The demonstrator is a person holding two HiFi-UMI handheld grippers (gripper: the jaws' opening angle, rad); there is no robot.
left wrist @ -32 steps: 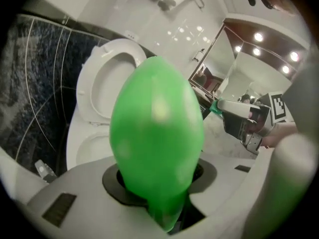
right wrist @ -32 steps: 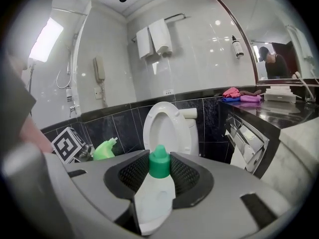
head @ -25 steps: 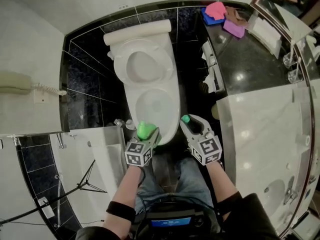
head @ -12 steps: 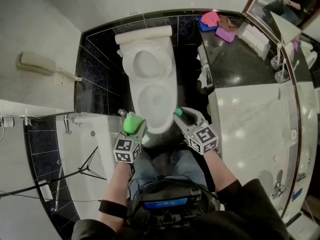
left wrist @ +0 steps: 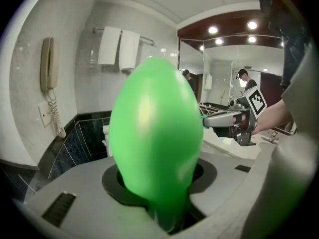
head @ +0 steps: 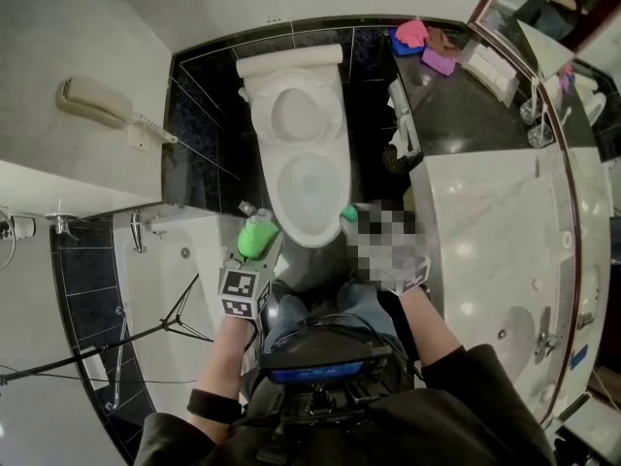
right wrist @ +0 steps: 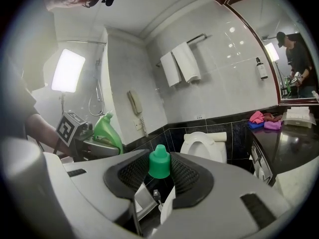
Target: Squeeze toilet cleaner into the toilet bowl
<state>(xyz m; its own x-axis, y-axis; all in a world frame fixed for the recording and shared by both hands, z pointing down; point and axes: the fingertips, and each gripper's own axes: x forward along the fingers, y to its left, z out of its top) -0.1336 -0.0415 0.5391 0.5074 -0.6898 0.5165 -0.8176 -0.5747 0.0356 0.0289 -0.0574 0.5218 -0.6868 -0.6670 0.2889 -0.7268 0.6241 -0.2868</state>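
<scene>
The white toilet (head: 309,187) stands open below me, its lid up against the black tiled wall. My left gripper (head: 255,245) is shut on a green toilet cleaner bottle (head: 254,237), held over the floor just left of the bowl's front rim. In the left gripper view the bottle (left wrist: 154,128) fills the middle of the picture. My right gripper (head: 354,219), partly under a mosaic patch, is shut on the bottle's green cap (head: 347,214) at the bowl's right front. The cap (right wrist: 159,162) sits upright between the ribbed pads.
A black counter (head: 466,124) with coloured cloths (head: 422,32) and a white marble vanity (head: 505,260) run along the right. A wall phone (head: 92,100) hangs at the left, above a white tub (head: 184,280) and a tripod (head: 146,343). Towels (right wrist: 182,63) hang on a rail.
Both grippers have risen with the bottle and the cap still in them. The head view has pulled back, so the toilet looks smaller and lower.
</scene>
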